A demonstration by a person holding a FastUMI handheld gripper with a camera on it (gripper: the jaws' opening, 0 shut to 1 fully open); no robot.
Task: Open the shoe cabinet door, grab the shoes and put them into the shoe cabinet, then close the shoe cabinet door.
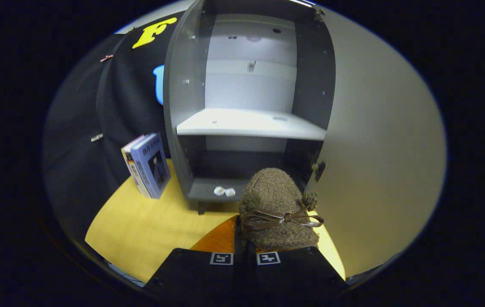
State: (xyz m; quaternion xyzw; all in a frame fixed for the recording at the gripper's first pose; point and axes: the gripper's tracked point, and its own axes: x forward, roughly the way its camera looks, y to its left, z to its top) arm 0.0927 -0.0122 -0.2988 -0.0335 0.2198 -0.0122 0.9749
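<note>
Held at the bottom of the view, the gripper [244,251] is seen with its fingers drawn close together, pinching the near edge of a fuzzy brown shoe [276,209]. A dark brown bow [283,219] is tied across the shoe, and its toe is pointed at the lower compartment of the shoe cabinet [246,128]. The cabinet door [379,145] is swung wide open on the right. A pale shelf [251,123] is set across the cabinet's middle. Two small white objects [224,192] are seen at the cabinet's bottom front edge. A few books [146,170] are leaned against the cabinet's left side on the yellow table [148,230].
</note>
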